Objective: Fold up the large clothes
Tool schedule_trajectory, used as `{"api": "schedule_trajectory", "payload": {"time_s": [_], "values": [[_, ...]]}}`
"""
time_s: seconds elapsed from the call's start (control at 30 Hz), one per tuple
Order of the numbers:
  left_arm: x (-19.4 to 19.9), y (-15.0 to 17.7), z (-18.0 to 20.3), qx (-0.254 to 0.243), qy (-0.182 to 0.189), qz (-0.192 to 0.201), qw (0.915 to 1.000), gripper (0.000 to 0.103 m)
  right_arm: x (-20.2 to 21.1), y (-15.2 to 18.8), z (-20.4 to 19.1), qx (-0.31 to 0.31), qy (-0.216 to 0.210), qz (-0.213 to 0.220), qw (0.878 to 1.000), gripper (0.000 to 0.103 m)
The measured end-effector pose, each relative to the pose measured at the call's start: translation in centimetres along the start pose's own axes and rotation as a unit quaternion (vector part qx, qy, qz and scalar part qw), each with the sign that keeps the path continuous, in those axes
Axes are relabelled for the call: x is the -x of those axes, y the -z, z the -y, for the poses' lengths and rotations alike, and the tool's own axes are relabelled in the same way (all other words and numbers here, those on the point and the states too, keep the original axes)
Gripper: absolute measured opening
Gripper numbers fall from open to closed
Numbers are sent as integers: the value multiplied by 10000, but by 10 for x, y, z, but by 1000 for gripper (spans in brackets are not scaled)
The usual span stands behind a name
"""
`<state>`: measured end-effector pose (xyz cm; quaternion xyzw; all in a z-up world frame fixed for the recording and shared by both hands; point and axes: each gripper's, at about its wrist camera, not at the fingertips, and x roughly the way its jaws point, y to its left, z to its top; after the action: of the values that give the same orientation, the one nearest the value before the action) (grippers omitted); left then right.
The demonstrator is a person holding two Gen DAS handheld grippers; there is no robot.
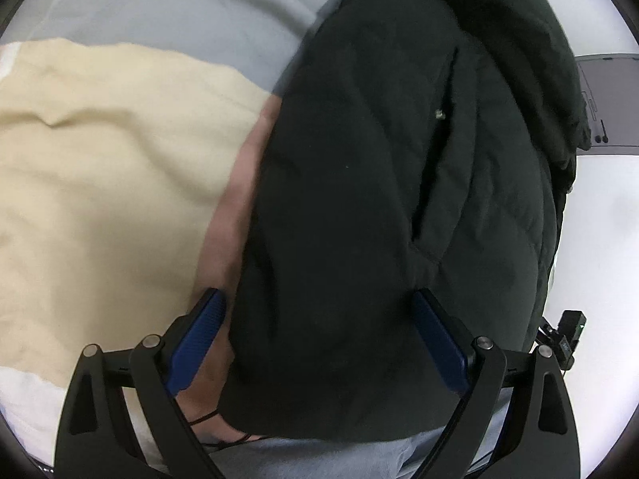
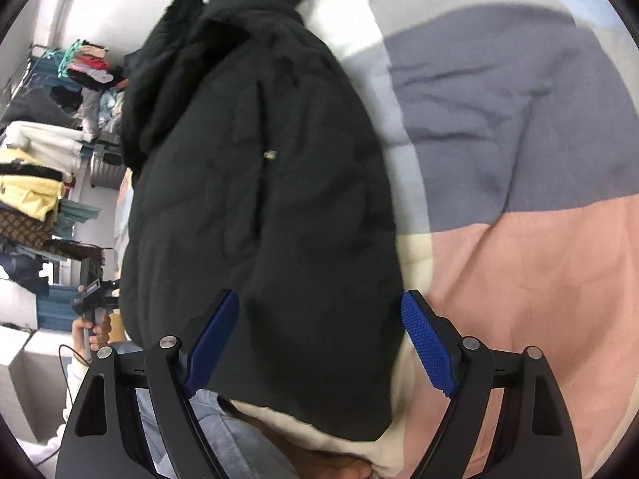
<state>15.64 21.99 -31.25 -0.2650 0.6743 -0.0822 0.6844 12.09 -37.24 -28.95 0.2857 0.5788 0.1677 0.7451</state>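
A large black quilted coat (image 1: 379, 199) lies lengthwise on the bed, hem end toward me, with a small zip pull on its front. In the left wrist view my left gripper (image 1: 319, 315) hovers over the hem, blue pads (image 1: 199, 339) wide apart, pressing nothing. The same coat (image 2: 259, 219) fills the middle of the right wrist view. Over its lower right part my right gripper (image 2: 321, 319) stands open, the coat's edge showing between the fingers. A hand (image 2: 92, 327) holding the left gripper shows at the coat's left.
The bed cover (image 2: 519, 119) has grey, pink and cream blocks. A beige blanket (image 1: 100, 159) lies left of the coat. A rack piled with clothes (image 2: 40, 167) stands beyond the bed's left side. Light blue trouser legs (image 2: 223, 447) are at the bottom.
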Motion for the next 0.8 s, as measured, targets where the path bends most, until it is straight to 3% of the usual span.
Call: {"api": "schedule_trajectory", "payload": {"time_s": [0.1, 0.27, 0.33, 0.47, 0.6, 0.7, 0.8], "values": [[-4, 1, 5, -115, 221, -7, 9997, 93, -6, 0, 3, -46, -179, -112, 9998, 83], [0, 12, 19, -391, 1020, -69, 9940, 91, -3, 0, 1, -78, -800, -101, 9967, 85], [5, 16, 25, -488, 1148, 56, 9922, 79, 0, 2, -5, 46, -1008, -84, 9949, 85], [11, 17, 30, -549, 1465, 117, 9876, 73, 9, 8, -17, 344, -1412, -22, 9894, 85], [6, 16, 26, -437, 1209, 47, 9917, 69, 10, 12, -17, 497, -1499, -10, 9874, 85], [3, 10, 18, -235, 778, -26, 9967, 70, -10, 8, -16, 339, -1334, -222, 9902, 85], [-2, 5, 11, -113, 321, -31, 9994, 82, -27, 9, -9, 316, -1090, -492, 9923, 85]]}}
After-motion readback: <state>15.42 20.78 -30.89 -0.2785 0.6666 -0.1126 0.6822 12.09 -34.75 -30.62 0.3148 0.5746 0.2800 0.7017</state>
